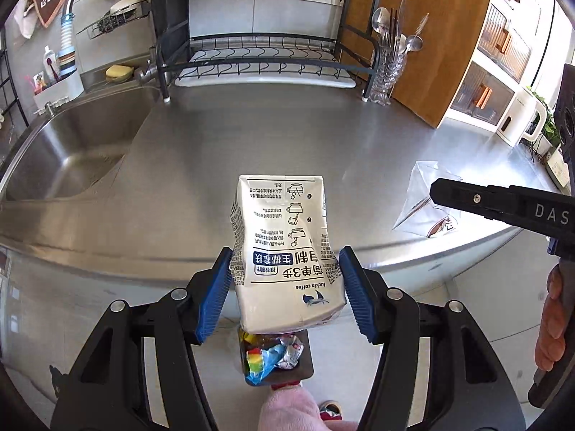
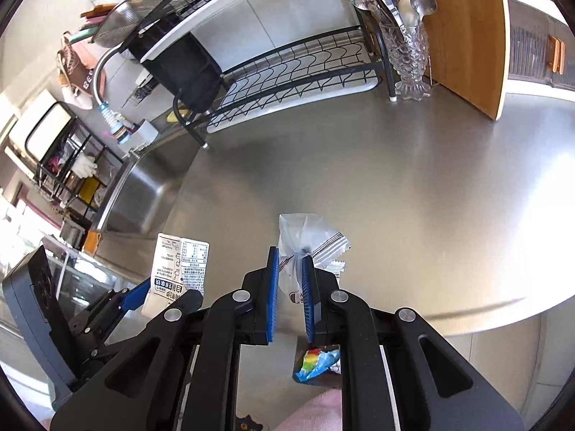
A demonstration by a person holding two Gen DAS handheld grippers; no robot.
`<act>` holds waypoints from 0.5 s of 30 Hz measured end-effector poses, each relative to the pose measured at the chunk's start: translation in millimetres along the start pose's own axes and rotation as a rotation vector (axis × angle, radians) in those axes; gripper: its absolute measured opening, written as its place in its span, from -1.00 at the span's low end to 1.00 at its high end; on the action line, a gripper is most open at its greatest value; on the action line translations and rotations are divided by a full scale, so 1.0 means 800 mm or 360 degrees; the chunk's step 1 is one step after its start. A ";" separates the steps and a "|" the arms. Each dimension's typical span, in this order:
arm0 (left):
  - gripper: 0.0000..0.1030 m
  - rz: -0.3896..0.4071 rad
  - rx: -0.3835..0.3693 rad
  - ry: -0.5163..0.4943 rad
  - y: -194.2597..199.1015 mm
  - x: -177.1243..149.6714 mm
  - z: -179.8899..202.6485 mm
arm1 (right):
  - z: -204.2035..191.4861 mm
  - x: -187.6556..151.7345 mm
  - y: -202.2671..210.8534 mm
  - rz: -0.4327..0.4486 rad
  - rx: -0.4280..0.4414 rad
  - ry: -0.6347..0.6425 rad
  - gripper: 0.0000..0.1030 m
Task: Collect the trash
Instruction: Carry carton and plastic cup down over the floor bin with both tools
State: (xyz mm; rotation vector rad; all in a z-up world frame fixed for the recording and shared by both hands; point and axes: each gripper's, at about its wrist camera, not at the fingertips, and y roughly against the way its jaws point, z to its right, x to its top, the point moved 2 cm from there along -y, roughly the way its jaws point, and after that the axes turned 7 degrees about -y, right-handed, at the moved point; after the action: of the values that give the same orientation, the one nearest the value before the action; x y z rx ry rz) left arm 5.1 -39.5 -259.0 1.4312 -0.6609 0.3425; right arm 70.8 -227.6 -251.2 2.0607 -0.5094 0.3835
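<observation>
Carrying two pieces of trash at once, it looks like — both lifted near the counter's front edge, with the bin directly below

- left gripper (image 1: 285,289): blue pads clamped on the flanks of a crumpled white coffee carton (image 1: 284,251). Carton held clear of the stainless counter (image 1: 251,136), out over the front edge
- carton's long axis runs away from the wrist, toward the dish rack (image 1: 266,61); its printed logo end sits nearest the wrist, the far end points at the rack and tips slightly up. Print reads upside down from the left wrist view
- right gripper (image 2: 289,294): jaws nearly together, pinching a bunched clear plastic bag (image 2: 302,237) with a striped wrapper in it. Bag fans up and forward from the pads, roughly along the fingers; whether its far end touches the counter I cannot tell
- small dark bin (image 1: 302,359) beneath both tools, already holding bright wrappers (image 1: 264,359)

Step, as I judge it: transport, just short of the drop. Next move calls for bringing the carton's low end over the bin mouth and letting go; the carton seems nearly as wide as the opening, so it may catch on the rim. The light bag could cling to the pads
</observation>
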 end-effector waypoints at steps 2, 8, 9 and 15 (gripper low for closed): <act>0.11 -0.0027 0.0007 0.0007 0.003 -0.024 0.000 | -0.001 -0.028 0.006 -0.0018 0.0009 0.0002 -0.74; 0.11 -0.0122 0.0022 0.0077 -0.002 -0.091 -0.013 | 0.001 -0.104 -0.001 -0.0121 0.0004 0.0011 -0.74; 0.11 -0.0140 0.0021 0.0089 -0.005 -0.102 -0.015 | 0.002 -0.116 -0.007 -0.0149 0.0000 0.0012 -0.74; 0.11 -0.0271 0.0013 0.0142 -0.044 -0.168 -0.034 | 0.009 -0.179 -0.054 -0.0315 -0.0041 0.0009 -0.74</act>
State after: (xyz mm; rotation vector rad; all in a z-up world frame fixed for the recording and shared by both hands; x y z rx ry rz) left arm -72.7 4.4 -368.4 1.4600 -0.4618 0.2737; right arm -30.9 -184.6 -352.8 2.0627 -0.3016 0.2636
